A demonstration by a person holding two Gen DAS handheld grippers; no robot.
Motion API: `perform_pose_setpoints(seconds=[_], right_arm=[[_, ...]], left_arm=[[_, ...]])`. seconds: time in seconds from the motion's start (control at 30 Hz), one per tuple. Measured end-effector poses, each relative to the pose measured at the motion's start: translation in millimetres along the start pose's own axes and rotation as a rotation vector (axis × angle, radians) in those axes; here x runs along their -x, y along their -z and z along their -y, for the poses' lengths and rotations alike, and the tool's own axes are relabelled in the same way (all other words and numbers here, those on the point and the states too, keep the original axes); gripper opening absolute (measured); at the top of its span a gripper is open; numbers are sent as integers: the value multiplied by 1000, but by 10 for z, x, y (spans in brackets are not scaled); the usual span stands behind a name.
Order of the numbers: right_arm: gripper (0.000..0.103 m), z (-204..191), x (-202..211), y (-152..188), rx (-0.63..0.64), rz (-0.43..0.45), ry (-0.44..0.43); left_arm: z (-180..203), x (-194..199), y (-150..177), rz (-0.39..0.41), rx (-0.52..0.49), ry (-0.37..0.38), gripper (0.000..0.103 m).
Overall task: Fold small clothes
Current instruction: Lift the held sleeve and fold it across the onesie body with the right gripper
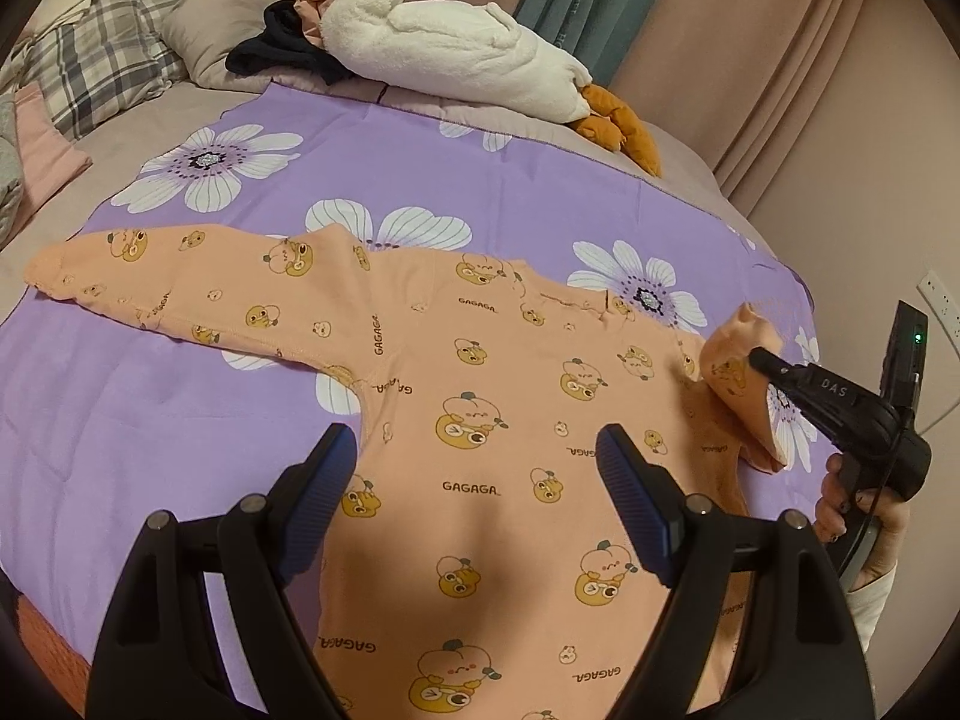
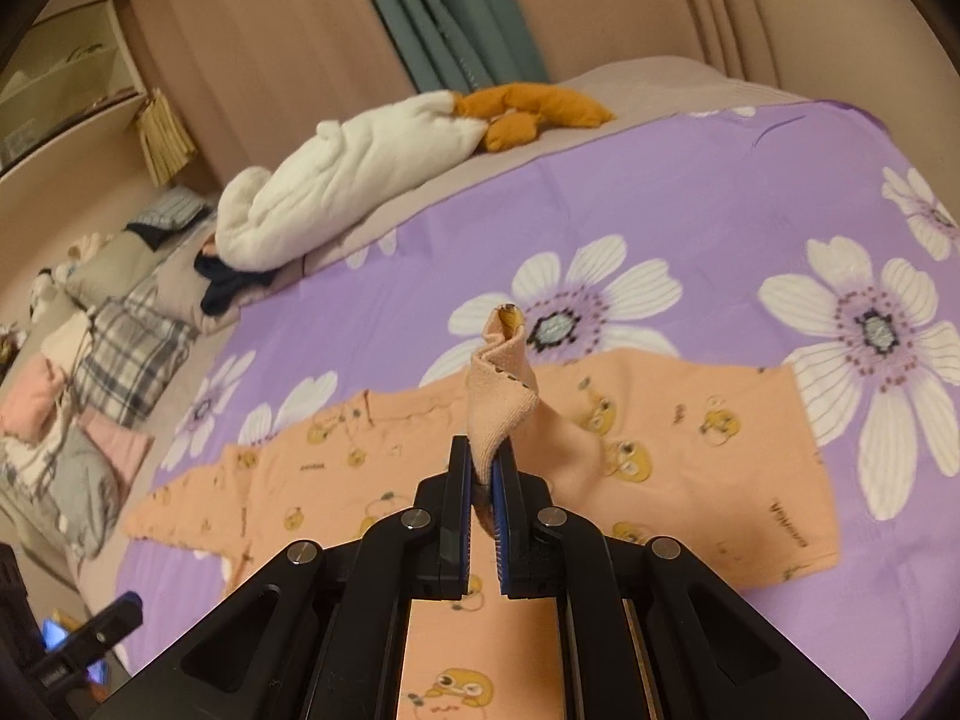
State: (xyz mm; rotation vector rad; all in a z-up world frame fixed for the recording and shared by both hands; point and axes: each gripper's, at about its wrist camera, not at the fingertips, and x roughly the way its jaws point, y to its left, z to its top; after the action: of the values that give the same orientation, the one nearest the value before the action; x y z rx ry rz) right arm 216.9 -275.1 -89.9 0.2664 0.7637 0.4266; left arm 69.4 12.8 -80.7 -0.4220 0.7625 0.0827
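Your right tongs (image 2: 480, 480) pinch the soft, floppy shirt's (image 1: 480, 420) cuff (image 2: 501, 384); your open left tongs (image 1: 474, 474) could grab the nine o'clock sleeve (image 1: 150, 282).

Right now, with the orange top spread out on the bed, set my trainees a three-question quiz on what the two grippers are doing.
1. True or false: the left gripper is clamped on the hem of the orange long-sleeved top.
2. Which part of the top does the right gripper hold? A) the collar B) a sleeve cuff C) the hem
3. Fill in: the top lies on a purple sheet printed with white ____.

Key
1. False: its jaws stand open above the top with nothing between them.
2. B: the jaws are shut on the cuff, which is lifted off the sheet.
3. Flowers.
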Motion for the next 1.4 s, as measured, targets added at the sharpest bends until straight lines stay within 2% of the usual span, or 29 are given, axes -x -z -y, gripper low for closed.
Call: perform_pose_setpoints(seconds=[0.4, 1.4], right_arm=[[8, -125, -239, 138, 18, -99, -15], [8, -247, -543, 399, 62, -264, -22]], left_arm=[[-10, 2, -14, -2, 6, -14, 83], [140, -49, -63, -26, -7, 0, 83]])
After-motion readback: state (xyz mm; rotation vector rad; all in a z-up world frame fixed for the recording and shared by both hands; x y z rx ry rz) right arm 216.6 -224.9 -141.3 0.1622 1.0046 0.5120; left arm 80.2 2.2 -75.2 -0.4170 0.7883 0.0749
